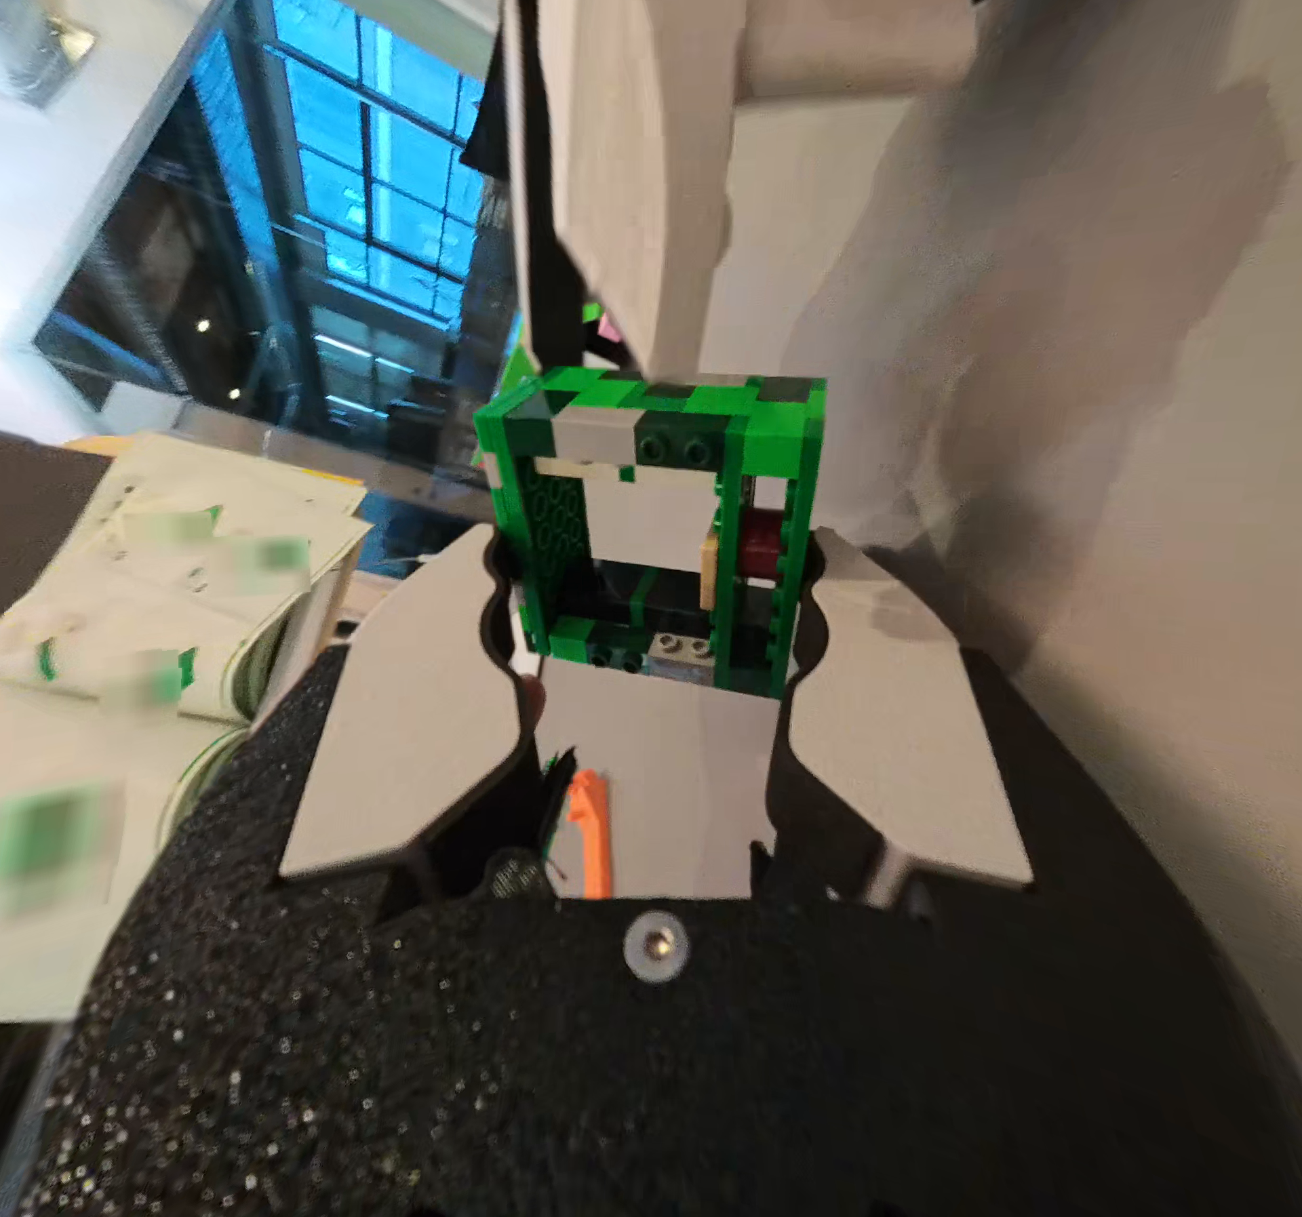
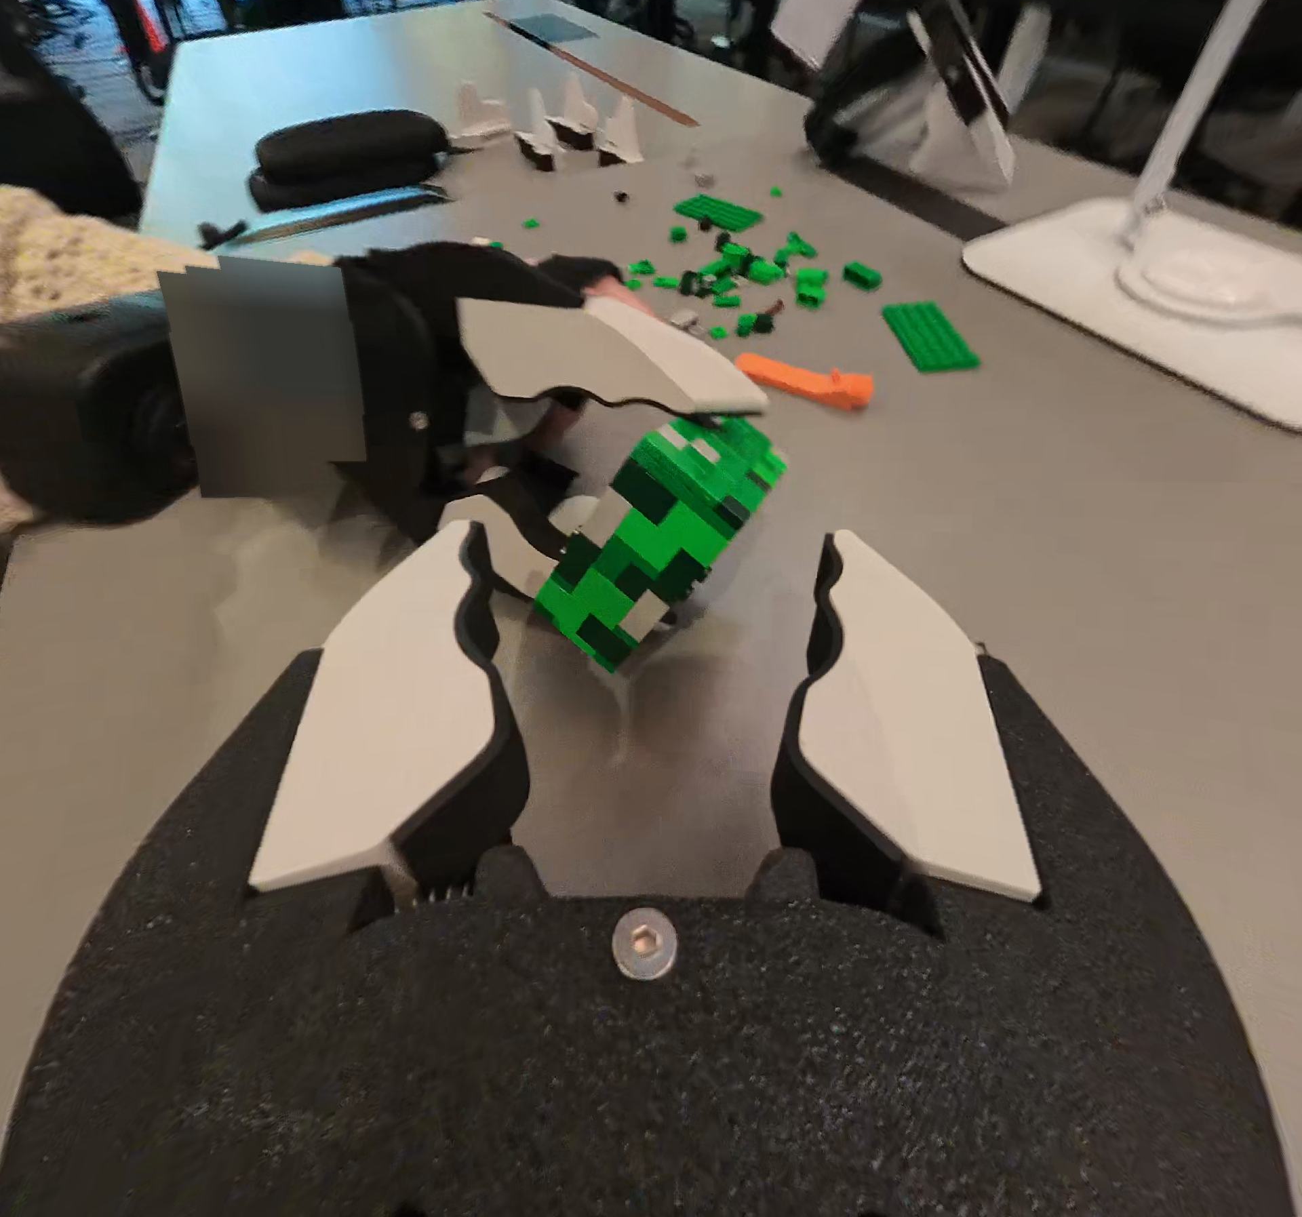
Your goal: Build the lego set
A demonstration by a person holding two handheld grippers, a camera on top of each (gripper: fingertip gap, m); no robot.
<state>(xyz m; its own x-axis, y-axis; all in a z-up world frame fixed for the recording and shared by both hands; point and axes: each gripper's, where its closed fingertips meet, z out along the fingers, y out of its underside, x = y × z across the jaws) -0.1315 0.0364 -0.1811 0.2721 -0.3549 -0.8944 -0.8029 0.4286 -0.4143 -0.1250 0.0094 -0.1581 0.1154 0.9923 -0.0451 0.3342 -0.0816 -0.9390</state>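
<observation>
My left gripper (image 1: pixel 655 591) is shut on a hollow box-shaped lego build (image 1: pixel 652 535) of green, dark green and grey bricks, held off the table with its open side toward the camera. A dark red piece (image 1: pixel 759 542) and a tan piece sit inside it. In the right wrist view the same build (image 2: pixel 662 542) hangs tilted above the grey table (image 2: pixel 986 549), clamped between the left gripper's fingers (image 2: pixel 606 359). My right gripper (image 2: pixel 652 584) is open and empty, just in front of the build.
Several loose green bricks (image 2: pixel 747 267) and two green plates (image 2: pixel 930 336) lie farther back. An orange brick separator (image 2: pixel 810 384) lies beyond the build. A white stand base (image 2: pixel 1127 310) is at right, a black case (image 2: pixel 345 155) at back left. An instruction booklet (image 1: pixel 162 584) shows at left.
</observation>
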